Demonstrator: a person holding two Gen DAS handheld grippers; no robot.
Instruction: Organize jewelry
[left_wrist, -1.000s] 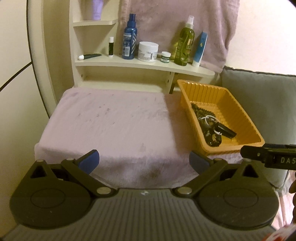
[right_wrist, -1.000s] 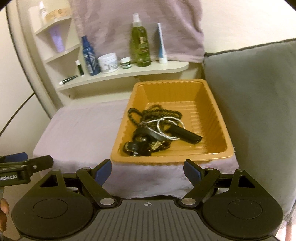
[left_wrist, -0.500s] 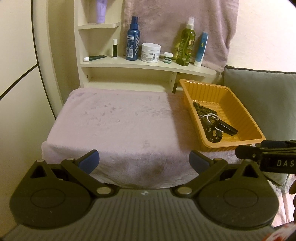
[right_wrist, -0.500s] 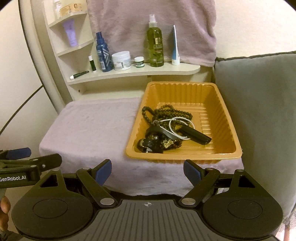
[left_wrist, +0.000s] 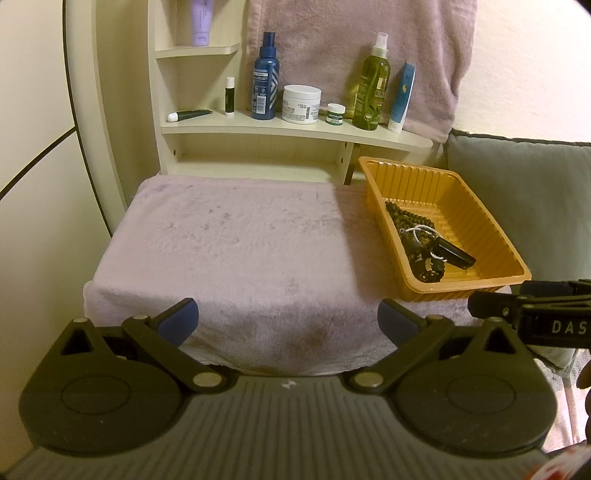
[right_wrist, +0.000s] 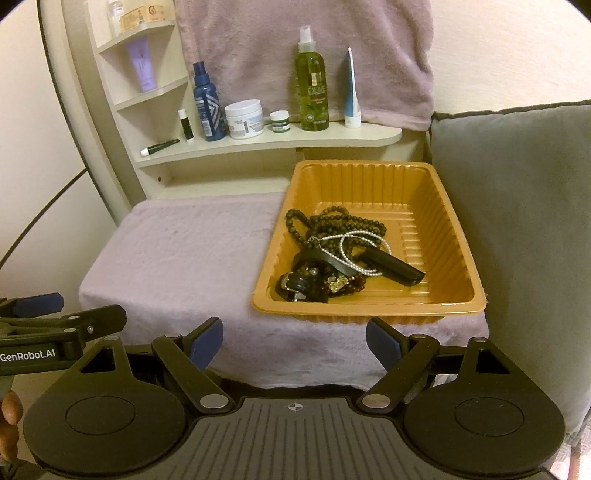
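Note:
An orange plastic tray (right_wrist: 458, 236) sits on the right end of a towel-covered table (right_wrist: 177, 258). In it lies a tangle of jewelry: a dark bead necklace (right_wrist: 332, 221), a silver ball chain (right_wrist: 354, 254), a black strap-like piece (right_wrist: 399, 269) and a dark bracelet (right_wrist: 299, 286). My right gripper (right_wrist: 294, 343) hovers open before the tray's near rim, nothing between its fingers. My left gripper (left_wrist: 288, 319) stands open over the table's near edge, left of the tray (left_wrist: 491, 236). Each gripper shows at the edge of the other's view.
A cream shelf unit (left_wrist: 295, 129) behind the table holds a blue bottle (left_wrist: 265, 77), a white jar (left_wrist: 301, 103), a green spray bottle (left_wrist: 372, 85) and tubes. A towel (left_wrist: 354, 44) hangs behind. A grey cushion (right_wrist: 517, 206) flanks the tray's right.
Both views have drawn back and slightly up from the table, so the tray and shelf look smaller and farther. Both grippers stay open; the jewelry has not moved.

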